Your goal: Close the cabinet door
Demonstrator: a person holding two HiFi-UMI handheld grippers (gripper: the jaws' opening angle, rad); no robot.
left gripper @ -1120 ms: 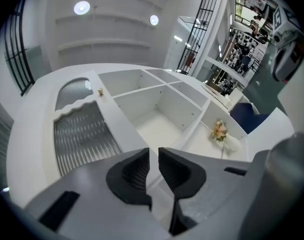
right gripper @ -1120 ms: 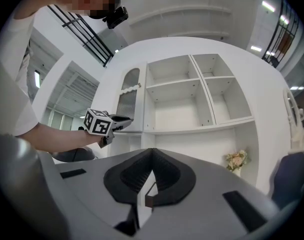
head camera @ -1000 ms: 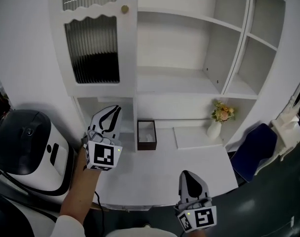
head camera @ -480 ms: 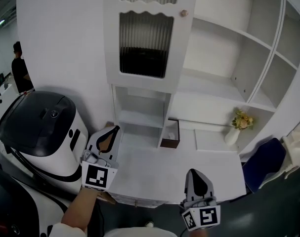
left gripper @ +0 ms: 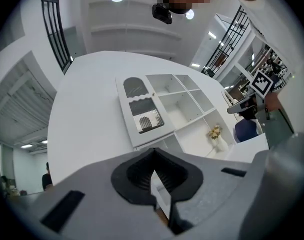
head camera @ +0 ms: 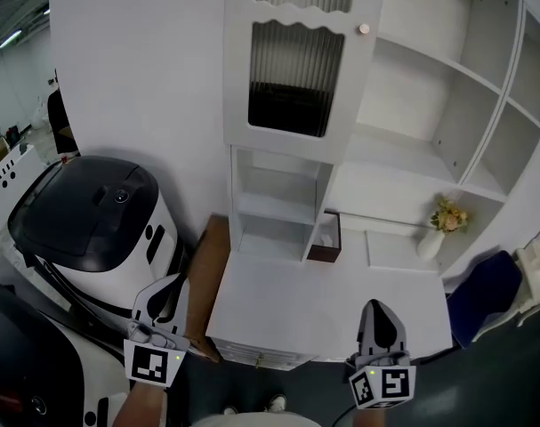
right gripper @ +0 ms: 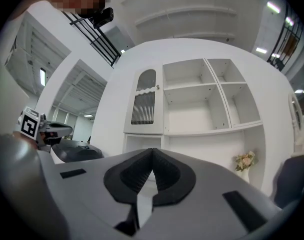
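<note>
The left gripper point(head camera: 175, 285) and the right gripper point(head camera: 379, 310) both have jaws pressed together on nothing, low before the cabinet point(head camera: 483, 105), well apart from its shut door point(head camera: 292, 69)

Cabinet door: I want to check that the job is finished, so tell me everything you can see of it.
The cabinet door is white, seemingly painted wood, with two ribbed glass panes: a small arched upper one and a taller lower one under a scalloped rail. A small round knob sits at its right edge. It stands upright and looks shut, flush with the frame, above an open niche and beside open shelves. Nothing touches it.
</note>
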